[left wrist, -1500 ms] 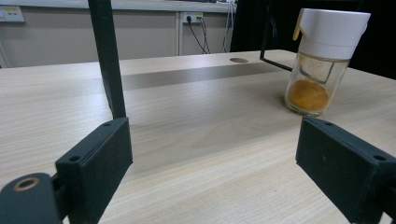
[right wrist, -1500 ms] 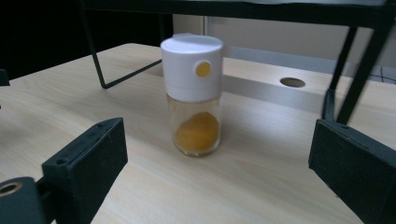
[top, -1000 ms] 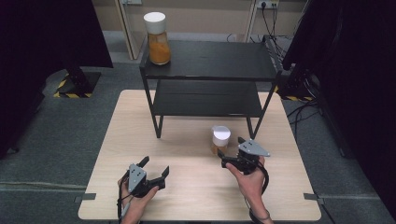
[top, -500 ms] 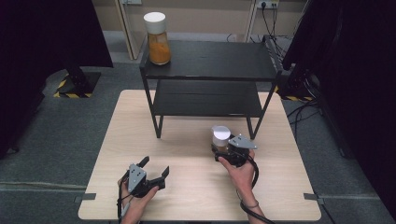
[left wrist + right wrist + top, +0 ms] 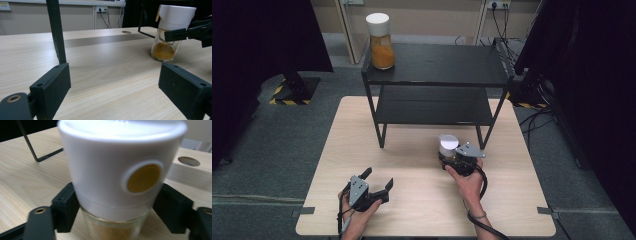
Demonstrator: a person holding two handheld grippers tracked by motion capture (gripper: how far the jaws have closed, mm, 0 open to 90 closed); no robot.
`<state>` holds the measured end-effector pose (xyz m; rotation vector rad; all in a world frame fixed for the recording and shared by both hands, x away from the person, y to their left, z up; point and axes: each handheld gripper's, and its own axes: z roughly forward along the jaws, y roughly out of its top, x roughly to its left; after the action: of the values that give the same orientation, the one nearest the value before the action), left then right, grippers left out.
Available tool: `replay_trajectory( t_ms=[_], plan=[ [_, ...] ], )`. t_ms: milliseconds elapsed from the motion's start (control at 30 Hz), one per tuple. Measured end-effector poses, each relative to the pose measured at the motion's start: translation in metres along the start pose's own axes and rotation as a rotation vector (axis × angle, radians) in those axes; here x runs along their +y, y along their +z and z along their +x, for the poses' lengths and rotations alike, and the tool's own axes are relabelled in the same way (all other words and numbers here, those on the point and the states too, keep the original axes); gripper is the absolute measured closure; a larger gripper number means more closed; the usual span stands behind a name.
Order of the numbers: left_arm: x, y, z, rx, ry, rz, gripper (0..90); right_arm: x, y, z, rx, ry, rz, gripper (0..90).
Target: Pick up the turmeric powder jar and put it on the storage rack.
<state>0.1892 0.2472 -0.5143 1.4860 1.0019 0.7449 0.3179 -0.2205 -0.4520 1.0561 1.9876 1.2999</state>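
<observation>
Between black jaws, a white-capped glass jar (image 5: 117, 187).

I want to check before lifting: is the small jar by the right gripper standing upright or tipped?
Upright. The small jar stands on its glass base on the table, white cap on top.

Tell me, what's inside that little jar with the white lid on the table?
Through the small jar's glass, orange-brown powder sits low at the bottom. The white lid hides whatever lies higher up.
</observation>
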Motion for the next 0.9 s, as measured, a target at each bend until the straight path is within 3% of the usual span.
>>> replay_trajectory(
  t_ms=[433,667,900],
  plan=[
    [0.000,0.000,0.000,0.001,-0.001,-0.001,10.3,-0.003,-0.005,0.010,-0.033,0.005,-0.028,30.7],
    [0.000,0.000,0.000,0.004,-0.001,0.000,10.2,0.004,-0.032,0.013,-0.050,0.003,-0.097,30.7],
    [0.000,0.000,0.000,0.006,-0.008,-0.001,10.2,0.026,-0.066,0.012,-0.073,-0.013,-0.189,30.8]
  ],
)
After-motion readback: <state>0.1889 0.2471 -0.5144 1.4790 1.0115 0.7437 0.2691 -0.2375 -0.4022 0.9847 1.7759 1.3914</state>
